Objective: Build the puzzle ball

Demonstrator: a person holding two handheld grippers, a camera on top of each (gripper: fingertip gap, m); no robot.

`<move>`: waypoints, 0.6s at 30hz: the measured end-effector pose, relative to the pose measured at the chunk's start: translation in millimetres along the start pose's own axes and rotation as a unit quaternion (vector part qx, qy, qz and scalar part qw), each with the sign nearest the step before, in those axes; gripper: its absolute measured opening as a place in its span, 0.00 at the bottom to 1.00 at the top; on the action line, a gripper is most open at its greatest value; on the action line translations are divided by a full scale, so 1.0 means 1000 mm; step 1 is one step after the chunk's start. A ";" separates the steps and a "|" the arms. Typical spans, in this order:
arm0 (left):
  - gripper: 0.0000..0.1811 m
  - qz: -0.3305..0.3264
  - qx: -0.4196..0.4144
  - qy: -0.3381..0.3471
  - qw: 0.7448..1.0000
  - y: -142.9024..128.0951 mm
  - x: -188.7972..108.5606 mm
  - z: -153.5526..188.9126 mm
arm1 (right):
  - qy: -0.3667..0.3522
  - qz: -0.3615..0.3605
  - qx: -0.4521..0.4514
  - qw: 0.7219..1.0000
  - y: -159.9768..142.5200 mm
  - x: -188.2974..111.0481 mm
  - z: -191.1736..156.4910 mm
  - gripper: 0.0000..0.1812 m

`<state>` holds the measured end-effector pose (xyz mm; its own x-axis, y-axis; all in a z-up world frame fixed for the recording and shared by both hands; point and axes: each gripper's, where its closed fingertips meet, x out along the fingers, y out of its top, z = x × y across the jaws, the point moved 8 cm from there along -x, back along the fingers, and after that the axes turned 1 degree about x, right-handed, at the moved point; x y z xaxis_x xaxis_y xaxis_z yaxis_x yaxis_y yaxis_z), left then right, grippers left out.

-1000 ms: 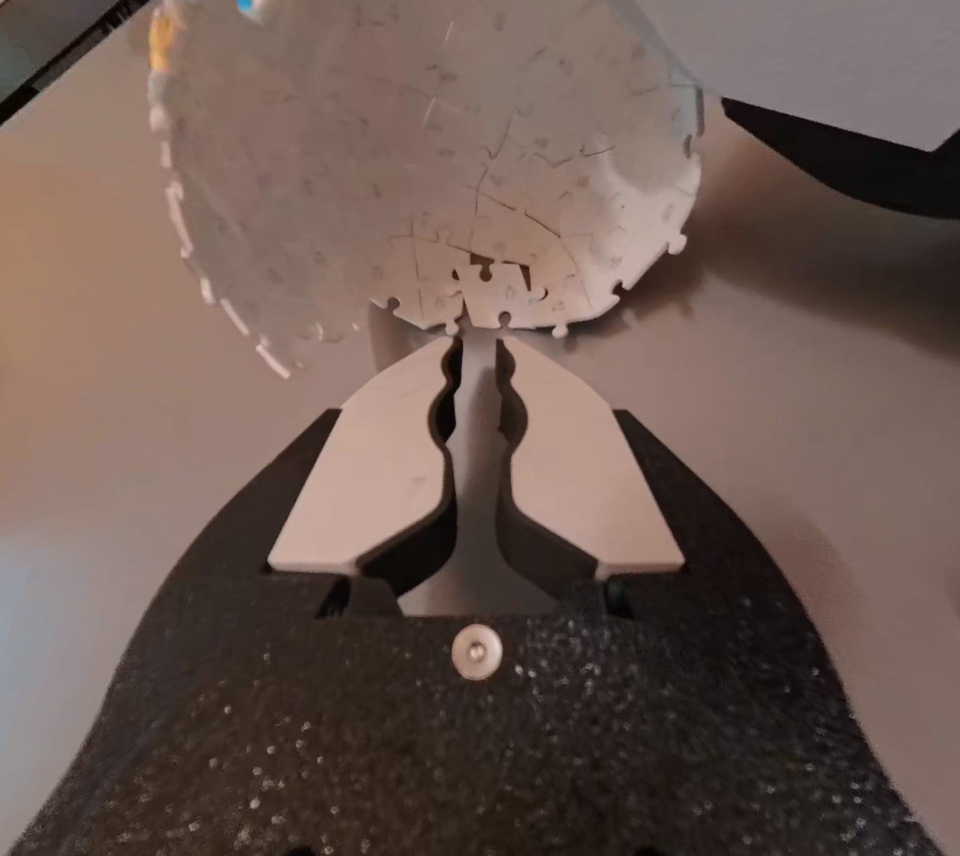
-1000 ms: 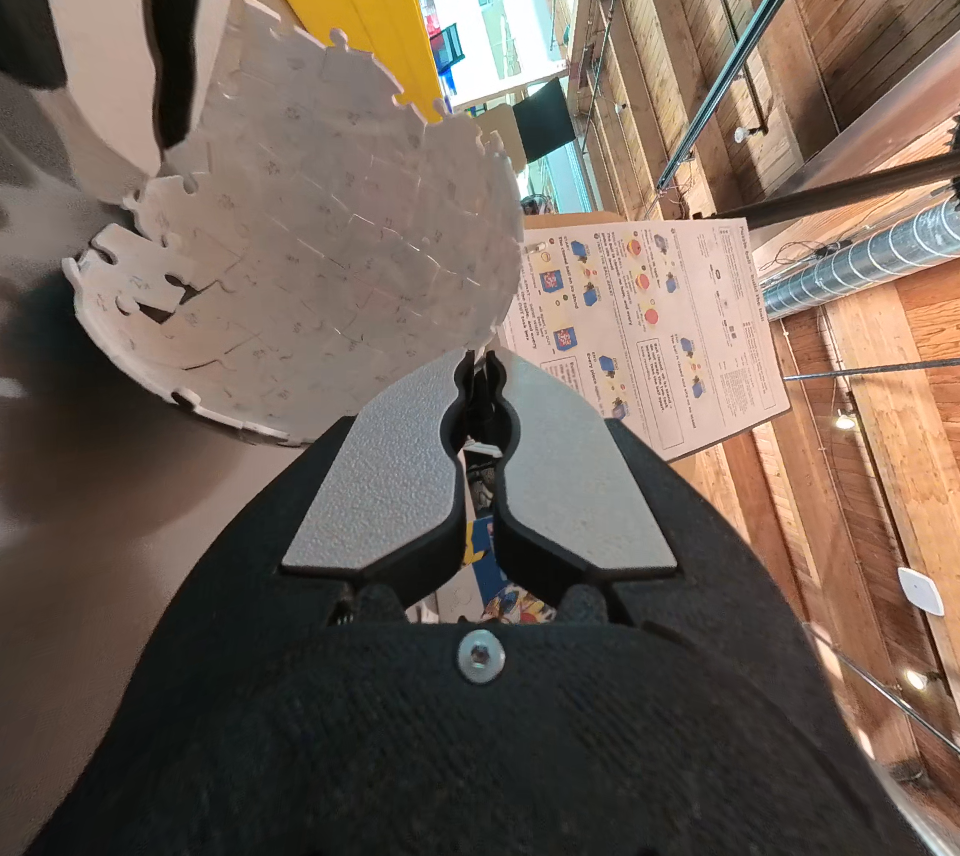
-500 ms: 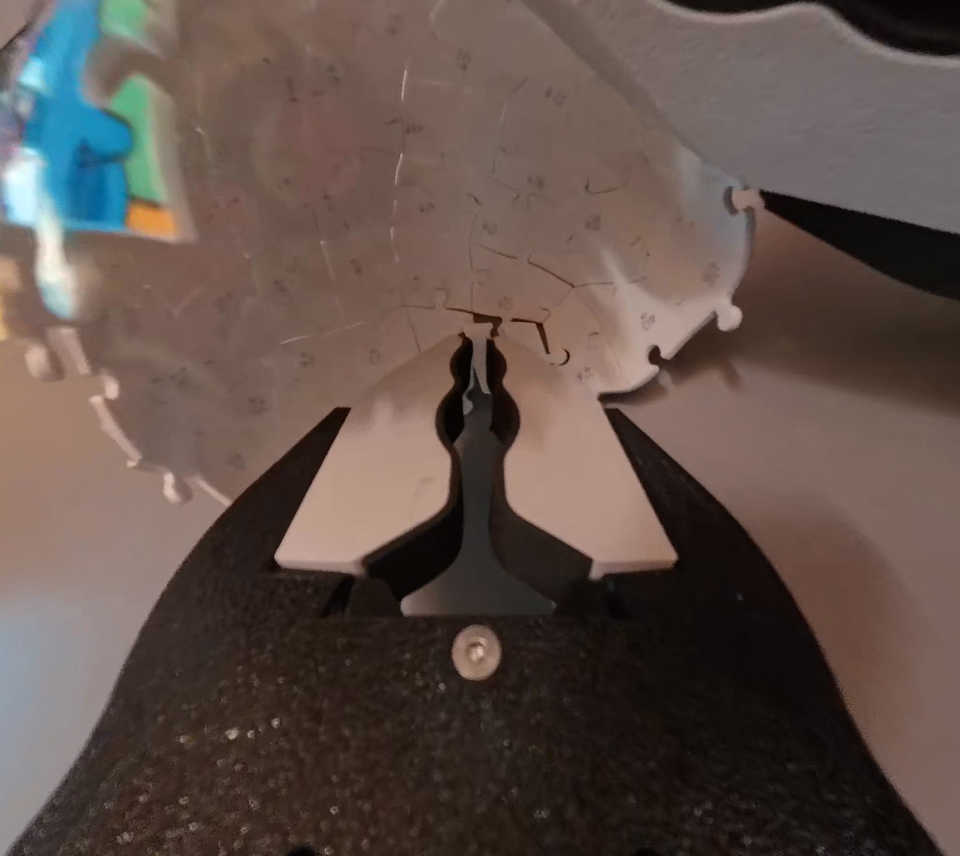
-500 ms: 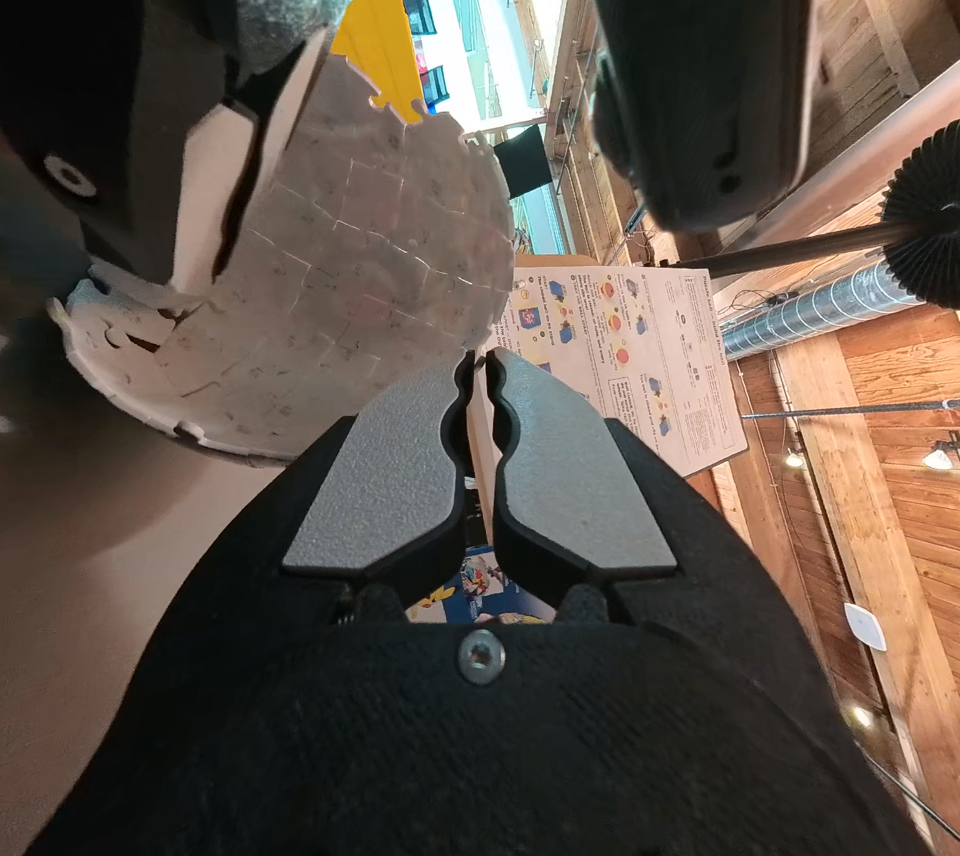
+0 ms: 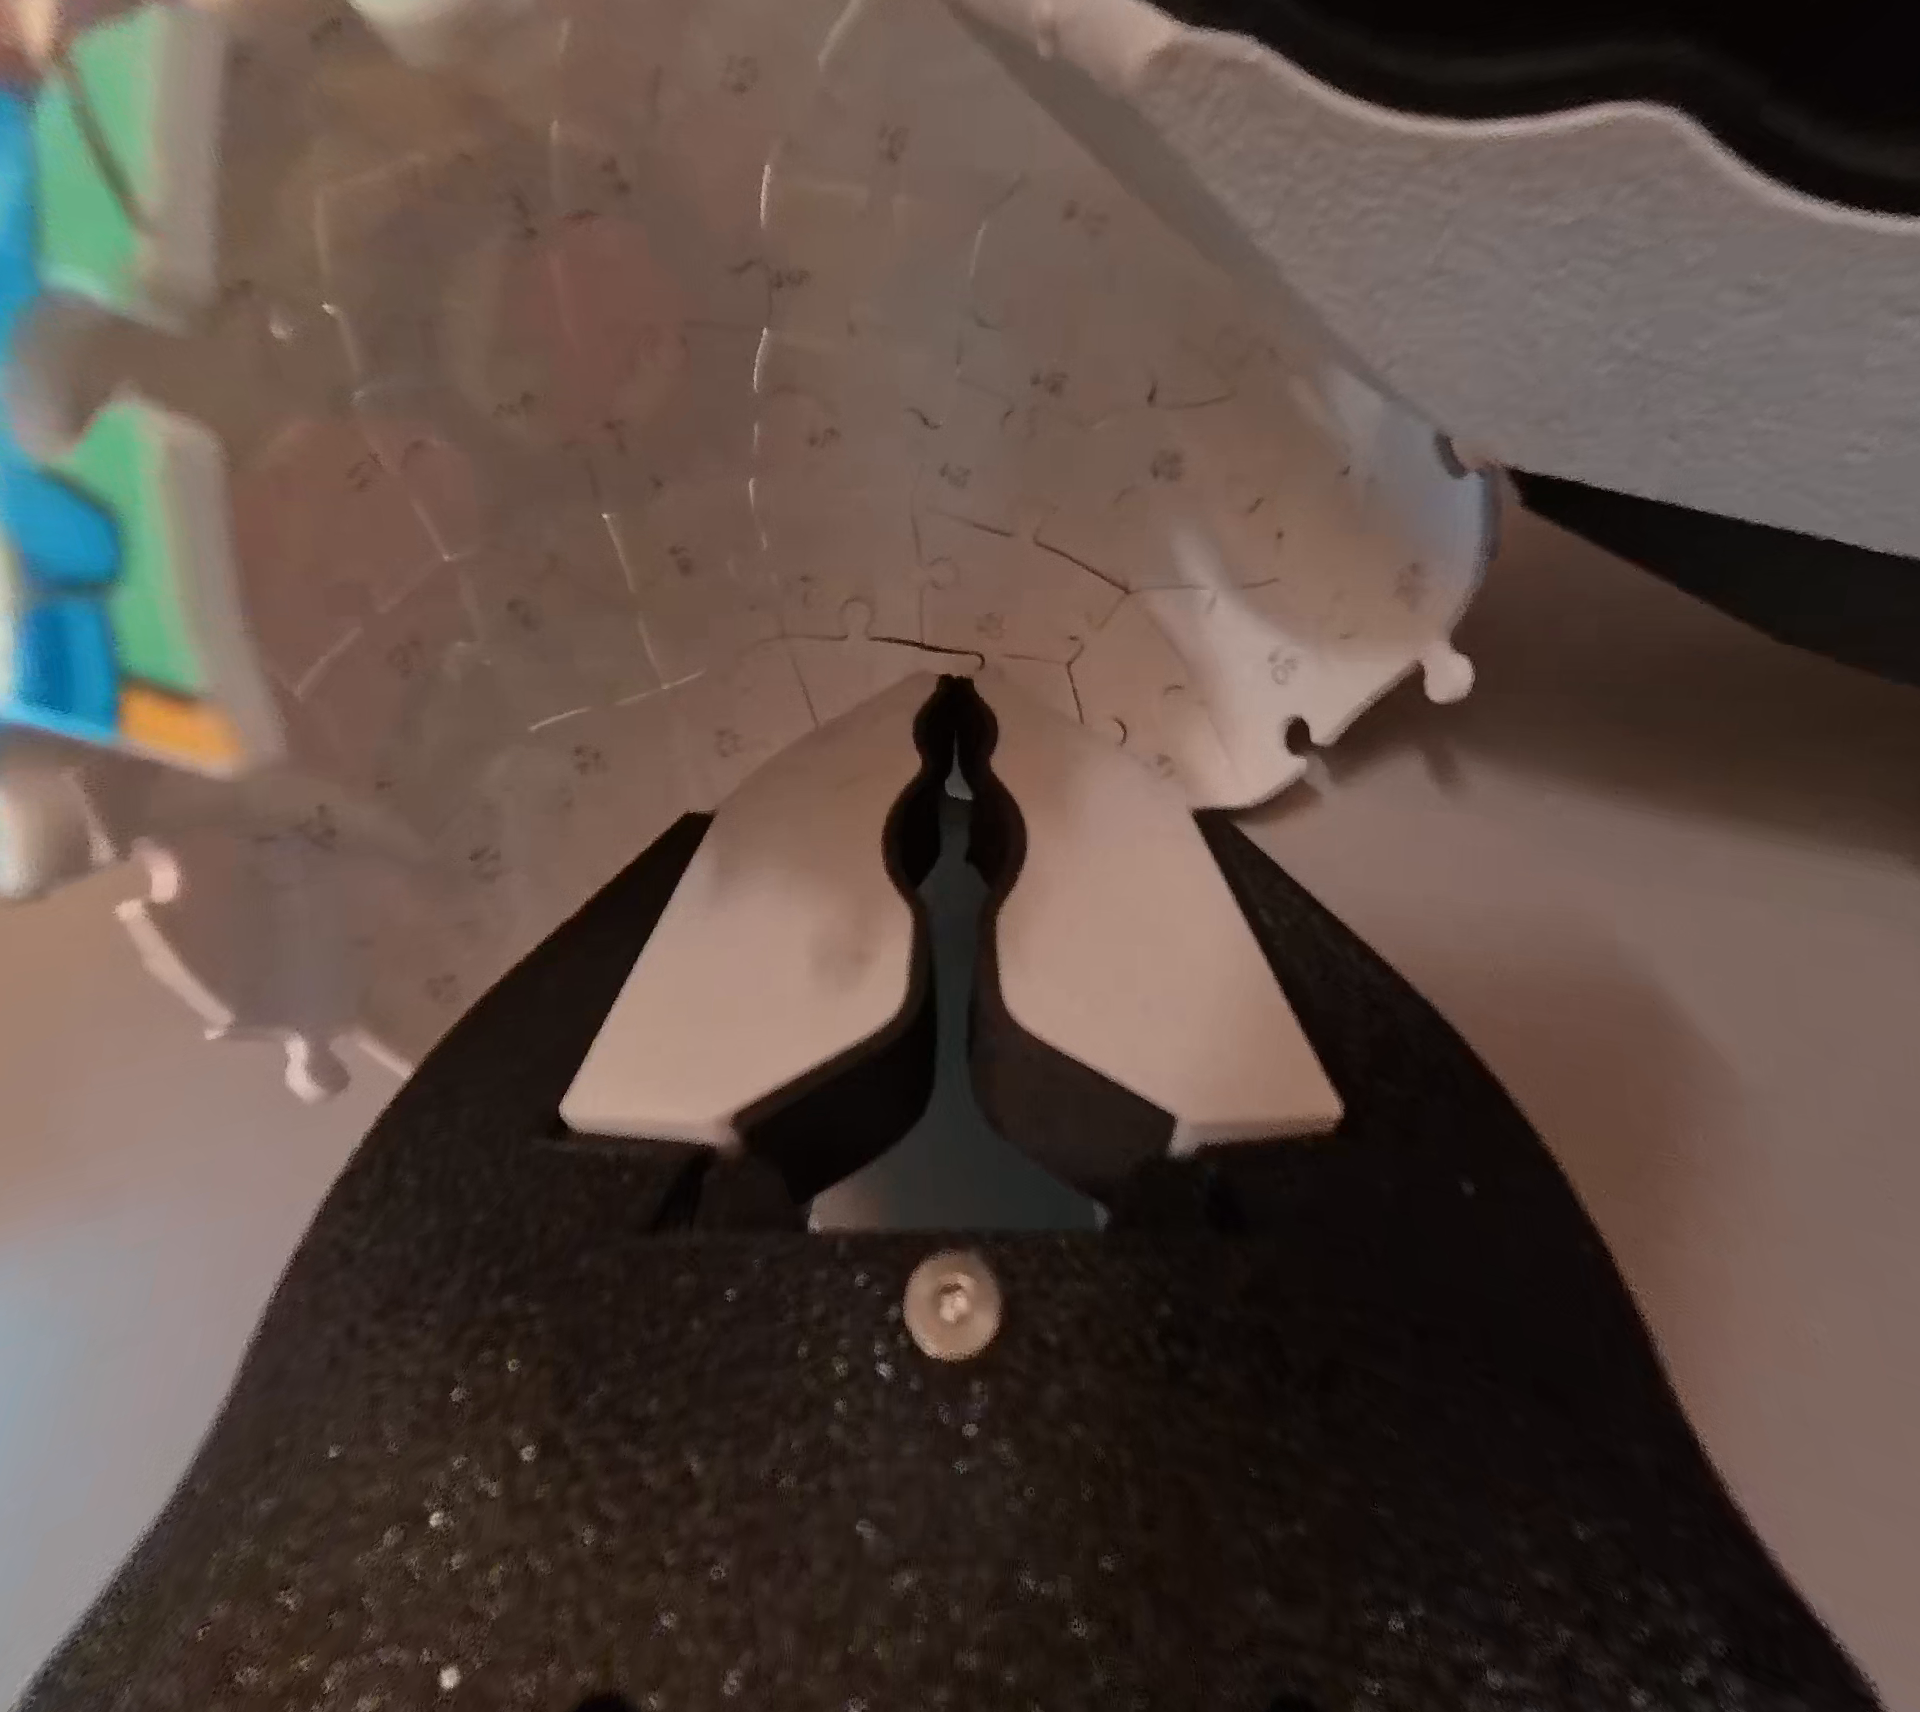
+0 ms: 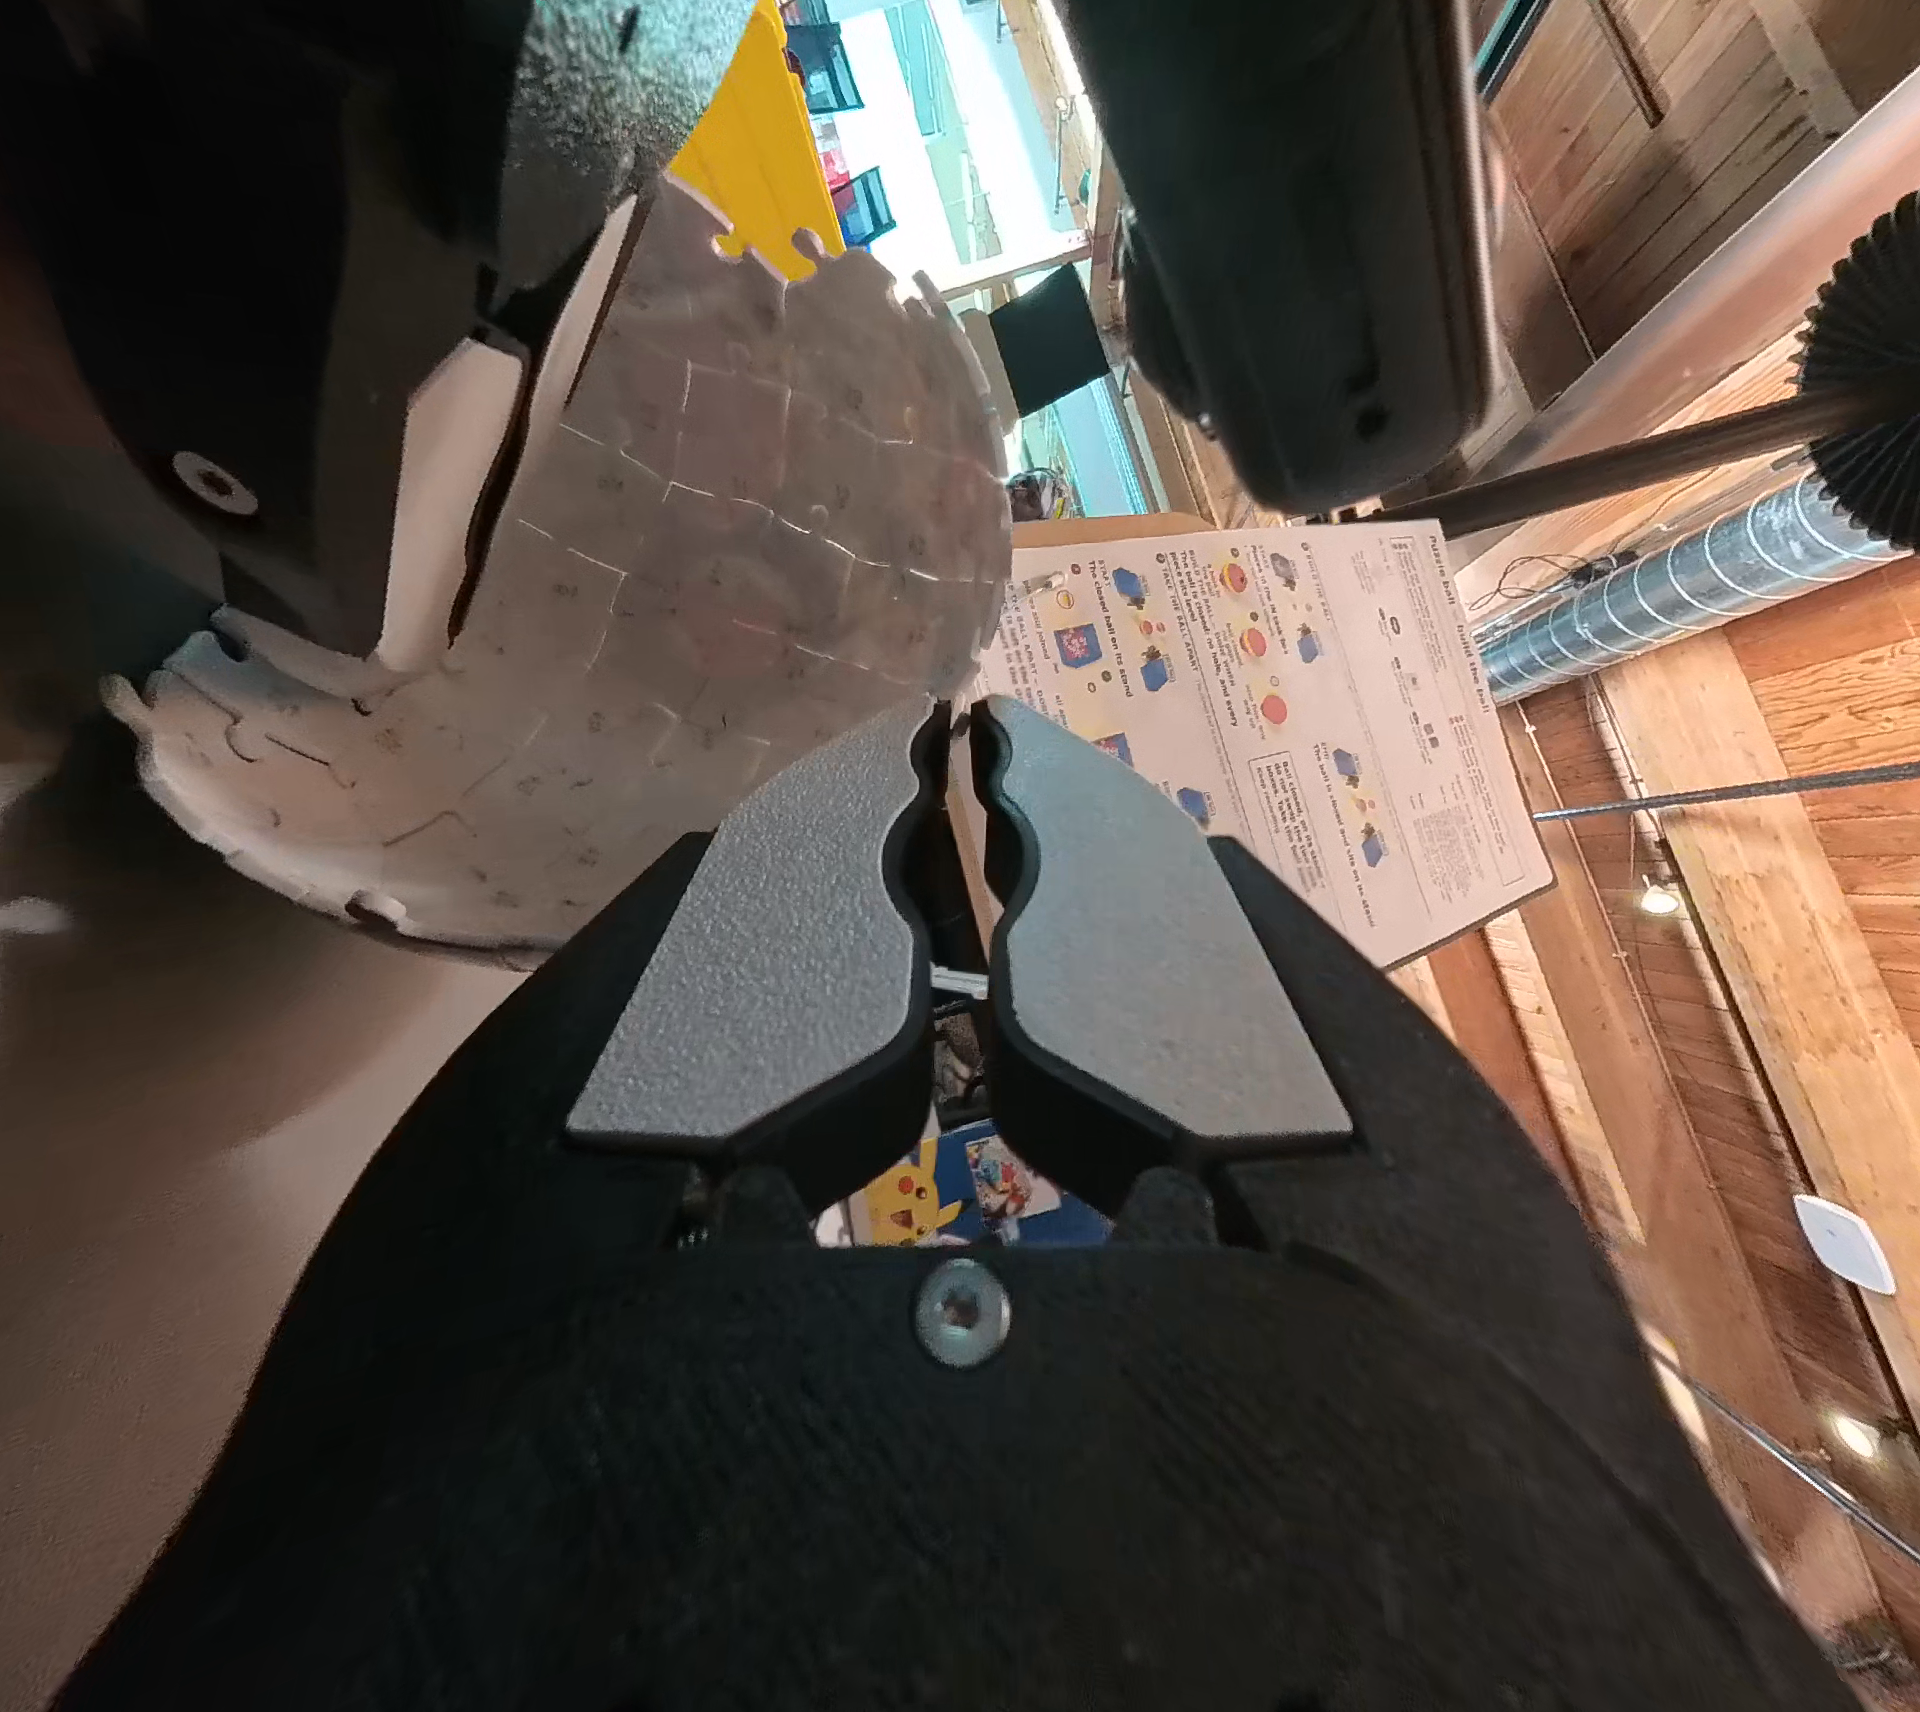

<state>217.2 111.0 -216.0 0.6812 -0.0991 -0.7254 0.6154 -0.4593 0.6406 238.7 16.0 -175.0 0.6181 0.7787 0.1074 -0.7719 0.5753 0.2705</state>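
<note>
Puzzle ball (image 5: 935, 436), one half-built shell, grey inner face showing, printed colour along its 9 o'clock rim, held up over a brown table (image 5: 1662, 935). One instruction sheet (image 6: 1299, 727) propped at 3 o'clock of the shell in the right wrist view; one yellow bin (image 6: 758, 135) beyond at 12 o'clock. Left gripper (image 5: 951, 696) pinched nearly closed on the shell's lower edge. Right gripper (image 6: 961, 712) clamped onto the rim, fingers almost together, seen from the left wrist view at 1 o'clock.
</note>
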 end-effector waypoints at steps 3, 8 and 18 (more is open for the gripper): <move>0.00 -0.016 0.021 0.000 1.000 0.003 0.001 0.000 | 0.001 -0.004 0.013 1.000 -0.002 0.001 0.000 0.02; 0.00 -0.067 0.052 -0.004 0.996 0.011 0.002 0.000 | 0.001 -0.005 0.022 1.000 -0.003 0.000 0.000 0.02; 0.00 -0.030 0.080 0.035 0.996 0.006 -0.001 0.005 | -0.003 -0.007 0.027 1.000 -0.002 0.000 0.001 0.02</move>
<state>218.6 104.3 -212.5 0.6747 -0.0082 -0.7380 0.5887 -0.5972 0.5448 240.2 14.2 -175.1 0.6294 0.7694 0.1092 -0.7544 0.5712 0.3235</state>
